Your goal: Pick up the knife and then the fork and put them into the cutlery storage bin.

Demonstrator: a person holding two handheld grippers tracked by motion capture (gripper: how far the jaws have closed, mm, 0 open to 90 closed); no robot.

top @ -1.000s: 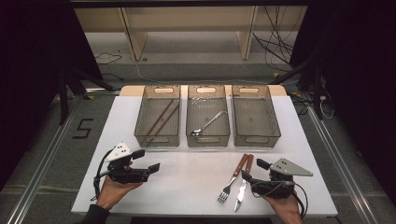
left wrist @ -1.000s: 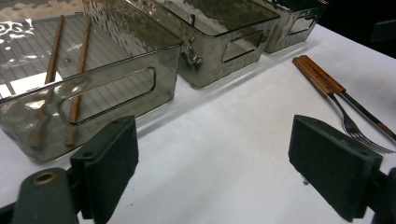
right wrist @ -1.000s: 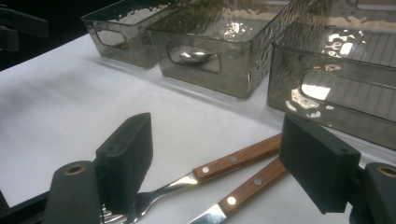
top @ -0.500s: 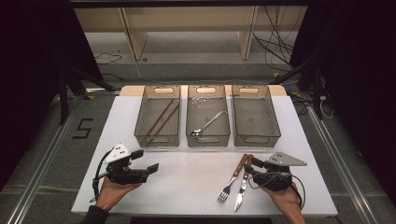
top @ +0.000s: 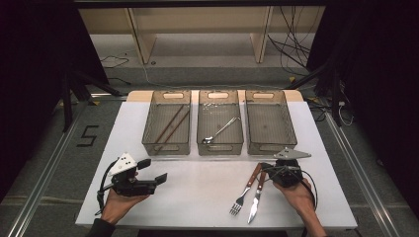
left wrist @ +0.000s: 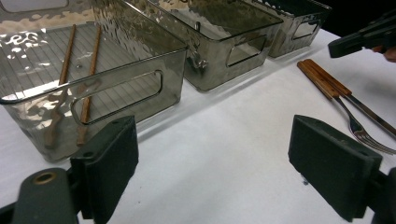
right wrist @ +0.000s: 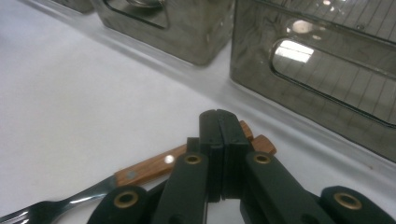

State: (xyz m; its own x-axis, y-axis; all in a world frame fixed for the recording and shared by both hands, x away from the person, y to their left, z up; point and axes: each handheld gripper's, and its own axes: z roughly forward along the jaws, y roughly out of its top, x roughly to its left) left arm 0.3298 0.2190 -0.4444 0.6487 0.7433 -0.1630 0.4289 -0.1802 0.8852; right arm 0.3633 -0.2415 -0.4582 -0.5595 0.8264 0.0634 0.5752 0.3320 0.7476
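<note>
Fork [top: 243, 193] and knife [top: 257, 196] lie side by side on the white table [top: 197, 207], near its front edge at right, wooden handles pointing toward the bins and tines and blade toward the person.

Right gripper [top: 269, 169] sits at the handle ends. Its jaws have just been closing and now stand together. In the right gripper view the 2 black pads meet face to face with nothing between them; the wooden handles [right wrist: 154, 169] lie just beyond and under the tips. No grip on either utensil that I can see.

Left gripper [top: 157, 174] rests at front left, jaws wide apart, holding nothing.

Step in hand, as I judge it: the approach to a handle end, ahead of sorting cutlery into the 3 clear bins. Next move calls for spreading the jaws again and bracketing 1 handle alone, since the 2 handles lie almost touching.

View differences:
- High view gives bin contents: chopsticks [top: 170, 124] in the left bin [top: 167, 147], a spoon [top: 221, 131] in the middle bin [top: 220, 147], right bin [top: 272, 147] with nothing inside.
- Right gripper view settles the pad contact.
- Left gripper view shows both handles from the side, plus the right gripper's tip above them.
</note>
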